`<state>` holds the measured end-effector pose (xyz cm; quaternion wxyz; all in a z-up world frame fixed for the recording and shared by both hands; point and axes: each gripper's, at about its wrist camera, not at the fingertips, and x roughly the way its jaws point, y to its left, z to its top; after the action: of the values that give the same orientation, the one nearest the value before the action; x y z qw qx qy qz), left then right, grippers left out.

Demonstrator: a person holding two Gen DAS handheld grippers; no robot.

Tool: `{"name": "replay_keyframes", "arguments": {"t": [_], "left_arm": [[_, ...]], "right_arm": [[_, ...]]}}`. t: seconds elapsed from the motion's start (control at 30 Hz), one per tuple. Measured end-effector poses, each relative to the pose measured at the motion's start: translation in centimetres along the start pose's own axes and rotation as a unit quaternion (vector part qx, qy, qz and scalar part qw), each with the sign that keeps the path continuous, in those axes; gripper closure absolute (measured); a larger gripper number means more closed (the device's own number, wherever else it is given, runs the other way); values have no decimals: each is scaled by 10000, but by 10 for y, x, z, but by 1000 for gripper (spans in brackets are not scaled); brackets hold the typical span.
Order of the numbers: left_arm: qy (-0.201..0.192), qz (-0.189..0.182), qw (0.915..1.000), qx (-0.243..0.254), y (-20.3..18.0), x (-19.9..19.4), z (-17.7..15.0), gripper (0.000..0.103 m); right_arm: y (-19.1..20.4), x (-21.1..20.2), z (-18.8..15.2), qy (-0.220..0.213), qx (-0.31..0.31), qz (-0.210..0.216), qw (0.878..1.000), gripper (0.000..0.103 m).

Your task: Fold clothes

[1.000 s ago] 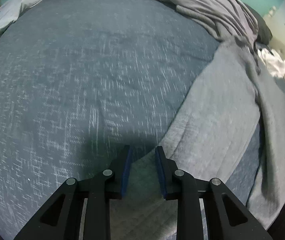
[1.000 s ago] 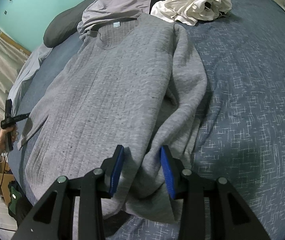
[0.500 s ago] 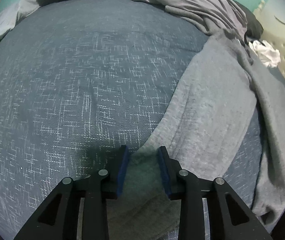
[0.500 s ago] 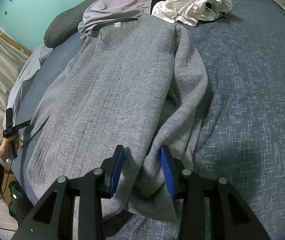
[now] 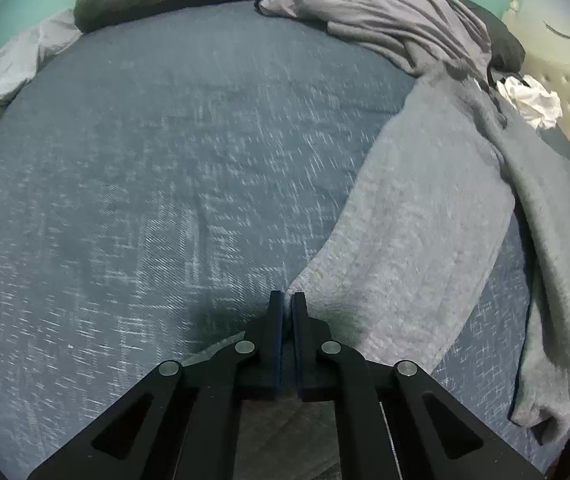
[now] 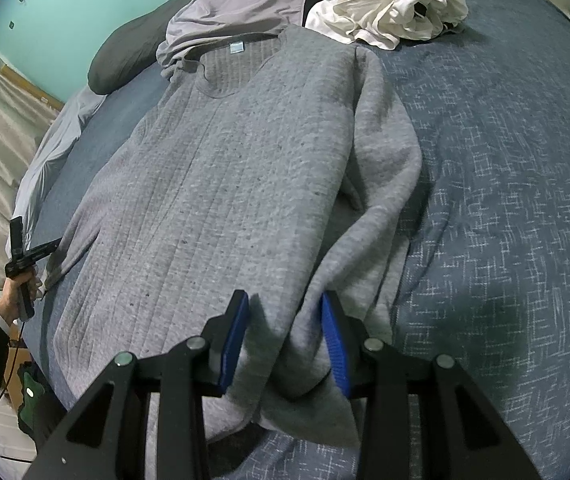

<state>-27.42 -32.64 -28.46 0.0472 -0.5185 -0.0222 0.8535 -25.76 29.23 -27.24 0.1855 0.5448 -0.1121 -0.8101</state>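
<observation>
**Grey sweater laid out on the bed, held at two points**

The grey sweater (image 6: 245, 184) lies flat, collar away from the right wrist camera, on the blue bedspread (image 6: 505, 200). The left hand-held gripper (image 5: 287, 300) has its jaws nearly together, pinching the sweater's sleeve edge (image 5: 305, 280). The right hand-held gripper (image 6: 285, 320) stands with jaws apart, straddling a bunched fold at the hem. A white garment (image 6: 397, 4) and a lilac-grey garment (image 6: 241, 4) lie beyond the collar.
</observation>
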Motion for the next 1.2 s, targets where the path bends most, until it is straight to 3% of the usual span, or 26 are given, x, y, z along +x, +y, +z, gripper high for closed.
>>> {"name": "replay_keyframes", "arguments": {"t": [0.23, 0.37, 0.53, 0.73, 1.0, 1.2], "left_arm": [[-292, 204, 9983, -464, 22, -18, 11, 99], [-147, 384, 9983, -414, 21, -3, 17, 99], [229, 389, 9966, -695, 26, 23, 17, 99], [-58, 371, 9947, -952, 36, 2, 15, 94], [-120, 622, 9922, -1074, 68, -38, -16, 90], [41, 733, 9887, -1310, 89, -35, -48, 85]], "right_arm": [[-2, -2, 1, -12, 7, 1, 10000, 65], [-4, -3, 1, -9, 16, -9, 10000, 65], [-3, -1, 0, 10, 8, -33, 10000, 65], [-5, -1, 4, 5, 35, -42, 10000, 65], [-4, -5, 1, -53, 61, 32, 10000, 65], [0, -6, 0, -76, 95, 48, 9999, 65]]}}
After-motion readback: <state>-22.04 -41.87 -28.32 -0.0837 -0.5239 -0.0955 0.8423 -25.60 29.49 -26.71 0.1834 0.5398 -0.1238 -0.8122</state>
